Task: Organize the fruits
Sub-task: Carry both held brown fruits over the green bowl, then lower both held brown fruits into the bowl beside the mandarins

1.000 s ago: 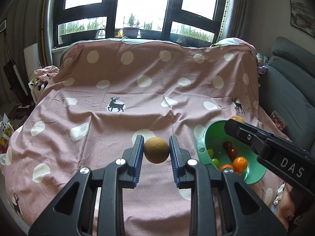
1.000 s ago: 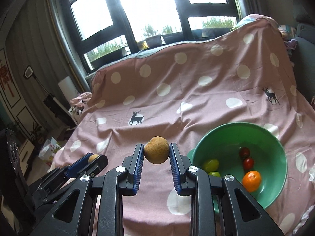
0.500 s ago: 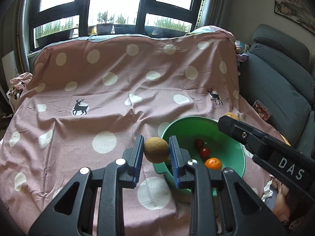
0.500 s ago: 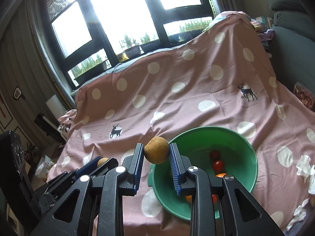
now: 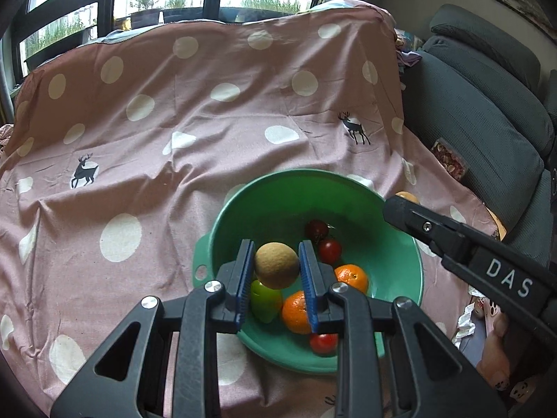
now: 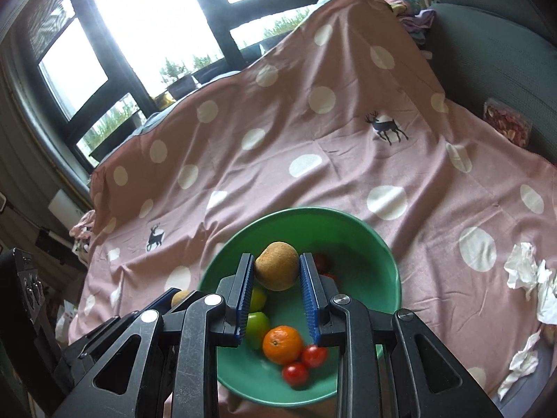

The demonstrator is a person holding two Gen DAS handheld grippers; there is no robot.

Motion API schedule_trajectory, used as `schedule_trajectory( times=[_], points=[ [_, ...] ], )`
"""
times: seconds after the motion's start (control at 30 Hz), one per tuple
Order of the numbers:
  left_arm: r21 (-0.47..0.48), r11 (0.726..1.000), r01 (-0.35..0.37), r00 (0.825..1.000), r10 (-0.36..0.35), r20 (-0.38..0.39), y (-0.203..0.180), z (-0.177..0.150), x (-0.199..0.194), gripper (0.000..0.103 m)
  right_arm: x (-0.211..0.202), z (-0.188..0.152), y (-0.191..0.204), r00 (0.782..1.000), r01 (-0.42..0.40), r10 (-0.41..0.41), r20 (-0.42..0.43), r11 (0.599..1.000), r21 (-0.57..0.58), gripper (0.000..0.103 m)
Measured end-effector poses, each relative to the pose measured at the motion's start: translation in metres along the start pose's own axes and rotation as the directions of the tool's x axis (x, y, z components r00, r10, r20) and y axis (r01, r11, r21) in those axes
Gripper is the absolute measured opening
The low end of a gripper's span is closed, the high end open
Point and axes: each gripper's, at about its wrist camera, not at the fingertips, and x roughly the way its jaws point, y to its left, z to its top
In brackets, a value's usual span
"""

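My left gripper point(image 5: 275, 270) is shut on a round brown fruit point(image 5: 276, 269) and holds it over the green bowl point(image 5: 376, 191). My right gripper point(image 6: 276, 271) is shut on another brown fruit point(image 6: 277, 270), also above the bowl point(image 6: 379, 244). The bowl holds oranges point(image 5: 352, 277), a green fruit point(image 5: 266, 301) and small red tomatoes point(image 5: 329, 250). The right gripper's arm shows at the right of the left wrist view point(image 5: 470, 247); the left gripper shows at the lower left of the right wrist view point(image 6: 181, 297).
The bowl sits on a pink polka-dot cloth with deer prints point(image 5: 156, 139). A grey sofa point(image 5: 487, 104) stands to the right. Crumpled white tissues point(image 6: 529, 278) lie on the cloth right of the bowl. Windows are behind.
Both grippers have moved with their brown fruits toward and over the green bowl, which now lies directly beneath them and looks closer.
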Motion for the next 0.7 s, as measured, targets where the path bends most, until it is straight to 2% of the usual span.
schedule_trajectory(
  times=[0.3,0.7],
  points=[
    [0.015,1.0,0.006,0.997,-0.005,-0.076,-0.013,-0.006,0.035,0.026,0.023,0.001,-0.031,0.997,0.023,-0.017,-0.074,0.997,0.08,0.028],
    [0.014,1.0,0.009,0.991,-0.007,-0.131,-0.013,-0.012,0.055,0.026,0.037,-0.003,-0.033,0.991,0.063,-0.056,-0.125,0.997,0.055,0.028]
  ],
)
